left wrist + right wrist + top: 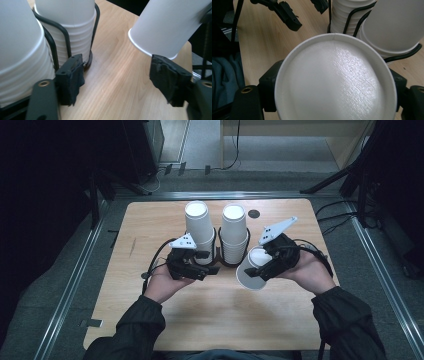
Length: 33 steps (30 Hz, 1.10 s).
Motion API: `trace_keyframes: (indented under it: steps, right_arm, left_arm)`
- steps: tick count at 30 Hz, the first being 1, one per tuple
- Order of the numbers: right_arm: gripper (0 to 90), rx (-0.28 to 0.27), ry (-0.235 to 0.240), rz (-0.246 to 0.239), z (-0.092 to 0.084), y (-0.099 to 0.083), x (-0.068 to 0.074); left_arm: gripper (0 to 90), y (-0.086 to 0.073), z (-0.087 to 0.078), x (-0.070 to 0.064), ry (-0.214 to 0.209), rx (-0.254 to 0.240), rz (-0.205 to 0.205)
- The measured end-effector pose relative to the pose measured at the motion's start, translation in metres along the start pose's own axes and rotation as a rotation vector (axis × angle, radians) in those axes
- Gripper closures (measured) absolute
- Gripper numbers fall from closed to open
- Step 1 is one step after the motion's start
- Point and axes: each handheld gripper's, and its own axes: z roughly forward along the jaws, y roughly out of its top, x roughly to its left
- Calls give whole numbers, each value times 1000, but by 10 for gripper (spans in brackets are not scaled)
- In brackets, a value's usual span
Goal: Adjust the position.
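We see our right gripper [256, 271] clamping a white cup [251, 268] that hides its jaws, our left gripper [209, 265] gaping empty above the wooden table [150, 220], dark room beyond.

A single white paper cup [251, 268] is tilted, its open rim toward the desk and its closed base facing the right gripper view, where the base [334, 82] appears as a glossy white disc with a raised edge. It sits just right of the black wire cup holder [218, 261], in front of the right-hand stack of nested white cups [234, 234].
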Motion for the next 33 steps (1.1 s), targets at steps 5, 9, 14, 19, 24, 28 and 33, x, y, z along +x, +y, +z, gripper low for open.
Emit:
trace_keyframes:
  steps: [5, 9, 14, 19, 24, 28, 33]
  right_arm:
    - [234, 3, 8, -8, 16, -14, 1]
    - [233, 9, 26, 10, 29, -23, 0]
    - [234, 9, 48, 37, 44, -33, 0]
    - [234, -16, 63, 37, 53, -39, 0]
    - [235, -53, 63, 39, 57, -49, 1]
    - [235, -87, 92, 72, 62, -54, -3]
    - [235, -109, 101, 80, 66, -54, -4]
  left_arm:
    - [204, -5, -2, 1, -47, -4, 16]
    - [170, -9, -2, 6, -94, -12, 0]
    - [133, -13, 3, 8, -99, 13, 6]
    - [133, -15, 9, 8, -119, 46, 32]
    - [129, -20, 19, 5, -148, 81, 76]
    - [107, -23, 26, 0, -167, 107, 117]
    - [80, -25, 37, -1, -164, 134, 130]
